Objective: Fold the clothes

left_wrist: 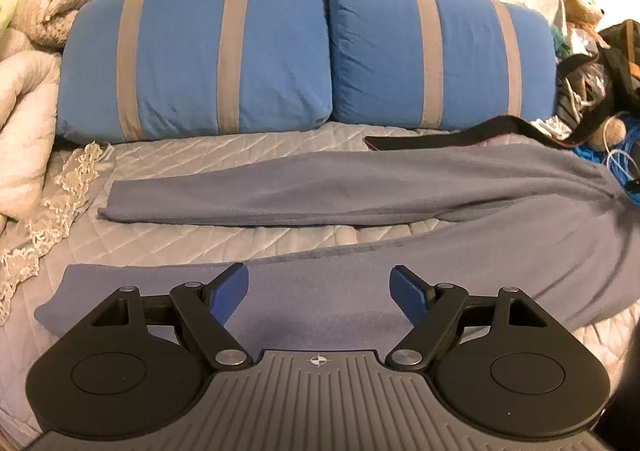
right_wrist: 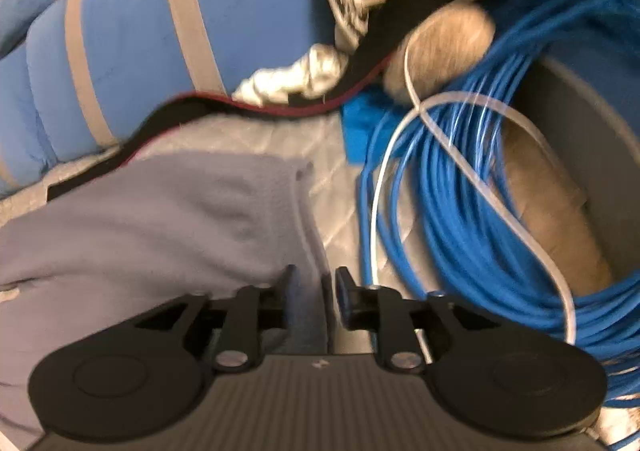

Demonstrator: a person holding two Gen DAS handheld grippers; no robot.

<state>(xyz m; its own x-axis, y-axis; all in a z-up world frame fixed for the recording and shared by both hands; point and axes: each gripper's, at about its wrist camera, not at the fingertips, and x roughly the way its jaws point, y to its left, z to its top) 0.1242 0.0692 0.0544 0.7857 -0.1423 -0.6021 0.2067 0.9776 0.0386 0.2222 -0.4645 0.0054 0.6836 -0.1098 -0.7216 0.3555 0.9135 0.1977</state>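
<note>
Grey-blue trousers [left_wrist: 320,191] lie flat on the quilted bed cover [left_wrist: 180,243], legs pointing left and waist at the right. My left gripper [left_wrist: 319,291] hovers open over the near leg [left_wrist: 320,323], with its blue pads well apart and nothing between them. In the blurred right wrist view, the trousers' waist end [right_wrist: 160,219] fills the lower left. My right gripper [right_wrist: 314,291] stands at the waistband edge [right_wrist: 308,219]. Its jaws are narrow, with that edge of cloth caught between them.
Two blue pillows with grey stripes [left_wrist: 200,59] [left_wrist: 432,51] line the far side. A black strap-like cloth [left_wrist: 460,135] lies just beyond the trousers. A coil of blue cable [right_wrist: 480,191] and a plush bear [left_wrist: 580,7] crowd the right. Bundled blankets [left_wrist: 24,91] sit at the left.
</note>
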